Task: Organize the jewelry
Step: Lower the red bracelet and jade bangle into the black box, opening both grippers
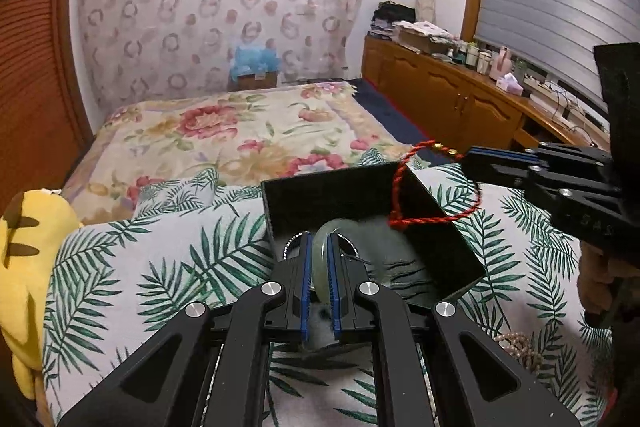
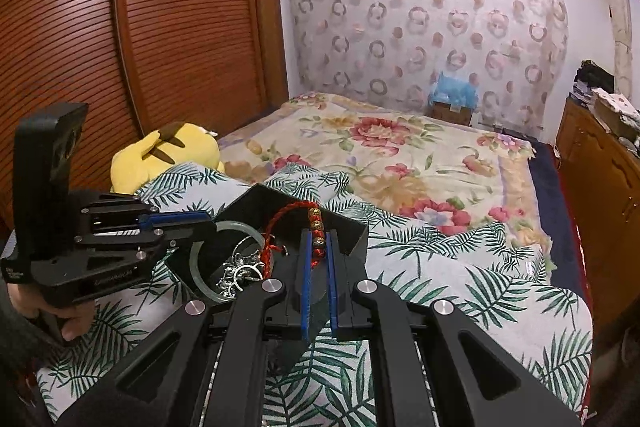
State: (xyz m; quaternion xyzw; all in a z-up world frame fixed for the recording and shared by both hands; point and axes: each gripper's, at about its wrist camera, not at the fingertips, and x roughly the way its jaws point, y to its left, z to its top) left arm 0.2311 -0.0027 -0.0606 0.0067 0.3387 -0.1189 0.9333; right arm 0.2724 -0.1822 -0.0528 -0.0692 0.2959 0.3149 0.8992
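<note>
Presently, notes from the bed.
Left gripper (image 1: 319,259): closed on the pale green bangle (image 1: 322,267), held on edge inside the black box (image 1: 448,251).
Right gripper (image 2: 319,255): pinched the red cord bracelet (image 2: 276,231) by its gold beads (image 2: 316,227); loop hung over the box's far edge.
Box: sat on the palm-print pillow (image 1: 160,267), silver pieces (image 2: 236,271) inside.
Risk: the bangle could knock the silver pieces if dropped; the cord might snag on the box wall or tip it on the soft pillow.

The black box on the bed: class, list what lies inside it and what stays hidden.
Inside the black box: a pale green bangle, silver jewelry and part of a red cord bracelet. The gripper and the box walls hide the rest of the floor.
</note>
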